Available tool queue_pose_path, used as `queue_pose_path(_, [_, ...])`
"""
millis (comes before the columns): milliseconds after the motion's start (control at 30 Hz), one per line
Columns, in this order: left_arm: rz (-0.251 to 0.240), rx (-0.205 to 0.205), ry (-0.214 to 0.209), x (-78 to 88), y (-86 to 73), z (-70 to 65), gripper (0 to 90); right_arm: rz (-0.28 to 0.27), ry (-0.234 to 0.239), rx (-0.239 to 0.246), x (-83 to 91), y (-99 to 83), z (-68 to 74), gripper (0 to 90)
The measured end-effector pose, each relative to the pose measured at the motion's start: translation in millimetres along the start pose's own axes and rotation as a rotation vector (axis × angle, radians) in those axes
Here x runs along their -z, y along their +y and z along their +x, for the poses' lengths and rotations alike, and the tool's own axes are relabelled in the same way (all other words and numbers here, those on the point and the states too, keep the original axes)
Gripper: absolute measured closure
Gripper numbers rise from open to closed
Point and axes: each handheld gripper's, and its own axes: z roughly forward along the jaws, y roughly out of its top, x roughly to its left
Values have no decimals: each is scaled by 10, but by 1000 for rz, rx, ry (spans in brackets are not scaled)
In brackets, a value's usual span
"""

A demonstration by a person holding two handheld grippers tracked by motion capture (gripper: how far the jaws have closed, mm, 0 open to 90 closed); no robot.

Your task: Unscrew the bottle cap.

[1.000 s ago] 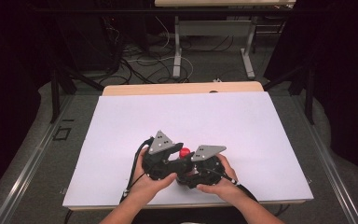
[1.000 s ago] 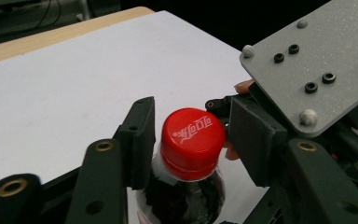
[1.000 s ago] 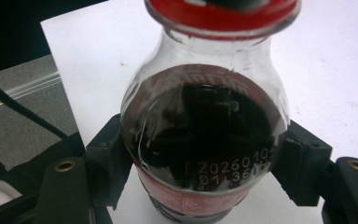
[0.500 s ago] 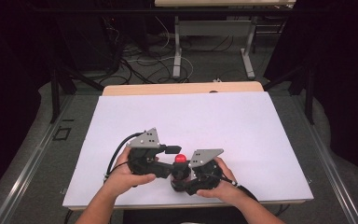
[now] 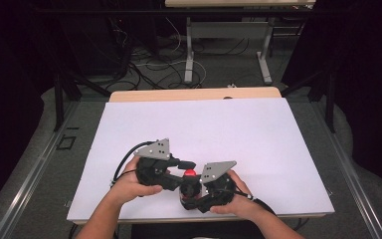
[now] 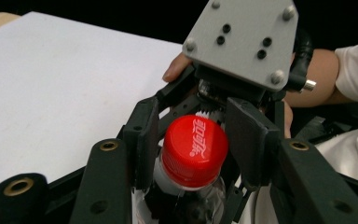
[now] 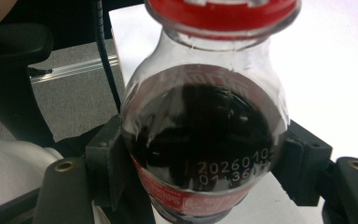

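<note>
A cola bottle (image 7: 205,140) with dark drink and a red cap (image 6: 196,147) is held up at the near edge of the white table (image 5: 229,129). My right gripper (image 7: 205,168) is shut on the bottle's body, one pad on each side. In the high view the cap (image 5: 190,174) shows between the two hands. My left gripper (image 6: 196,140) reaches over the bottle's top, and its jaws have just been closing, with the pads now against the cap's two sides. Behind the cap is the right gripper's grey plate (image 6: 242,42).
The white tabletop stretches away beyond the hands, with a wooden strip (image 5: 194,93) along its far edge. Past the table are cables and metal legs (image 5: 189,55) on the floor. Both forearms come in over the table's near edge.
The left hand and its gripper have shifted to the left, and the jaws have narrowed onto the cap. The bottle and right gripper sank slightly toward the near edge.
</note>
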Motion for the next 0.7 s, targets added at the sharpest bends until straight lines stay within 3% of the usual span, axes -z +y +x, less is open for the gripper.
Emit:
queue_pose_path(100, [1, -4, -3, -1, 1, -7, 602, 0, -8, 0, -1, 0, 4, 293])
queue_pose_path(233, [-7, -3, 28, -11, -1, -27, 609, -2, -13, -4, -2, -3, -6, 294])
queue_pose_path(367, [-28, 22, 76, -38, -5, -43, 611, -5, -37, -16, 3, -6, -25, 294])
queue_pose_path(467, [-34, 42, 140, -73, 13, -86, 612, 5, -59, -32, 17, -8, -46, 294])
queue_pose_path(600, [-37, 74, 260, -139, 59, -182, 613, -3, -100, -54, 27, -12, -72, 294])
queue_pose_path(700, [-54, 139, 366, -200, 96, -274, 614, -12, -119, -76, 41, -10, -88, 294])
